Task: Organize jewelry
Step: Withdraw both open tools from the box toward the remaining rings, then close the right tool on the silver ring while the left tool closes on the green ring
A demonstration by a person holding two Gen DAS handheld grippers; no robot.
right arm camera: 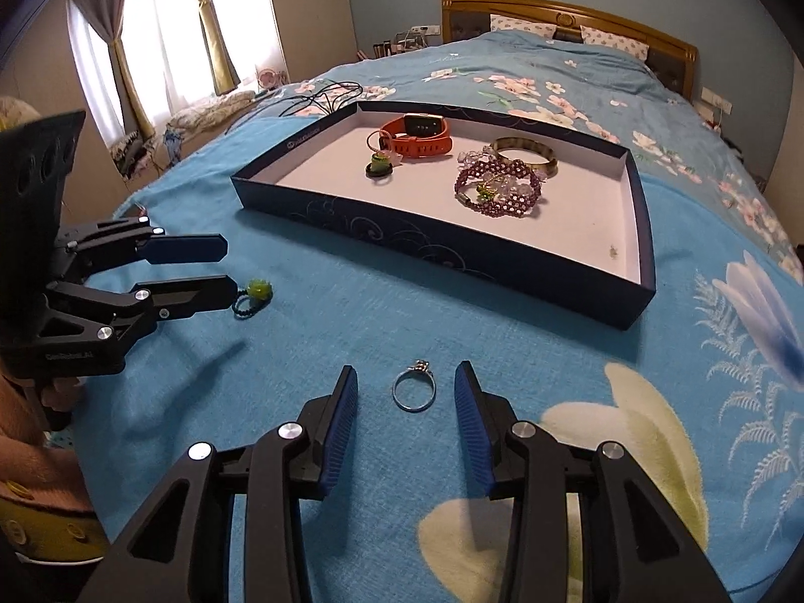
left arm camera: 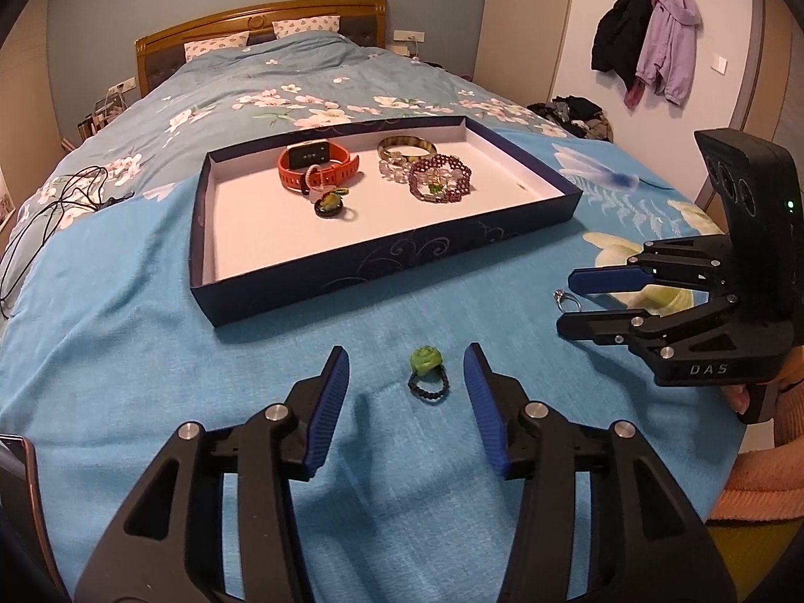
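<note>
Bedroom, blue flowered blanket spread over the bed, serving as work surface. Item one: shallow dark blue tray with white floor, lying flat on the blanket. Contents: orange watch toward the far left; small ring with a green ornament just in front of it; striped bangle at the far side; clear bead bracelet touching the bangle; purple beaded bracelet nearest the front, overlapping the clear beads. Item two: green-topped ring with a dark beaded band, on the blanket outside the tray, near its front wall. Left gripper hangs over it, jaws half open, blue pads either side of the ring and clear of it, holding nothing. Item three: silver ring with a small stone setting, flat on the blanket, well apart from the green-topped ring. Right gripper brackets it likewise, jaws half open, pads not touching it, nothing held. Both rings lie outside the tray. Also noted: black cable on the blanket to the left; coats on a wall hook; curtained window.
</note>
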